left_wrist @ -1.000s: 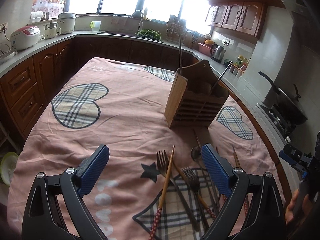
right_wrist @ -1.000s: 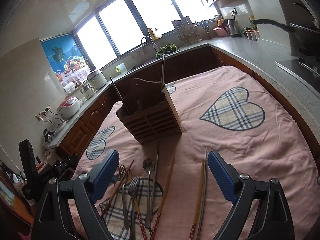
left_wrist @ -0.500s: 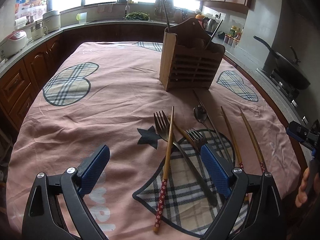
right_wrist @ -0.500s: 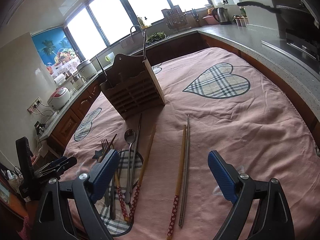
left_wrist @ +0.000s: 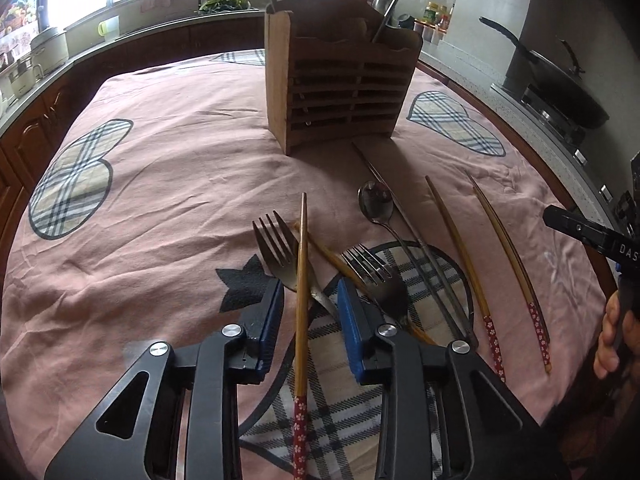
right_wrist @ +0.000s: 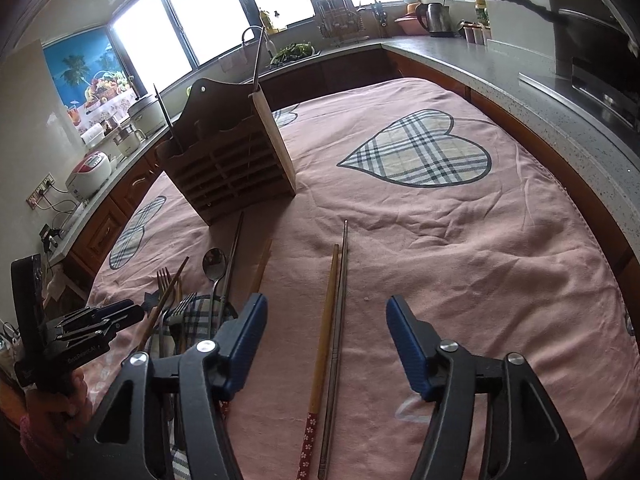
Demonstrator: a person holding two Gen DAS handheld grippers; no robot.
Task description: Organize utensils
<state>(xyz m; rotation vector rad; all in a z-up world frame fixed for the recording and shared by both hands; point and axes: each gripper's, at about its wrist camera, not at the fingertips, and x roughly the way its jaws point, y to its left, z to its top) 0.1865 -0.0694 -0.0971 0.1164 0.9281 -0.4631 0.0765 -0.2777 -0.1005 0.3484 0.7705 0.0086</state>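
- Our left gripper (left_wrist: pixel 308 308) has its blue ribbed fingers (left_wrist: pixel 273 312) closing around a wooden chopstick (left_wrist: pixel 302 280); the stick runs straight through the gap, but the pads do not look to be pressing on it yet.
- That chopstick lies across a steel fork (left_wrist: pixel 280 250), so we judge it best to close squarely on the wooden shaft alone, above the fork's neck, and lift straight up so the tines do not drag along.
- Our right gripper (right_wrist: pixel 324 320) is also closing, its fingers (right_wrist: pixel 248 328) still well apart, with a second wooden chopstick (right_wrist: pixel 326 312) and a metal chopstick (right_wrist: pixel 340 300) lying side by side between them. From this angle we cannot tell whether the two touch; we would centre on one, or take both as a pair deliberately.
- The wooden sticks are slim, smooth and tapered, with red flowered ends; the metal one is thinner, grey and likely slippery, so a firm, level pinch matters.
- Outward lie a second fork (left_wrist: pixel 376 276), a polished spoon (left_wrist: pixel 376 202) and two more flowered chopsticks (left_wrist: pixel 464 256), all on a wrinkled pink cloth (left_wrist: pixel 168 184) with plaid hearts covering the tabletop.
- Beyond stands the slatted wooden utensil holder (left_wrist: pixel 340 92), upright, with a couple of handles already poking from its top, where we judge these pieces belong.
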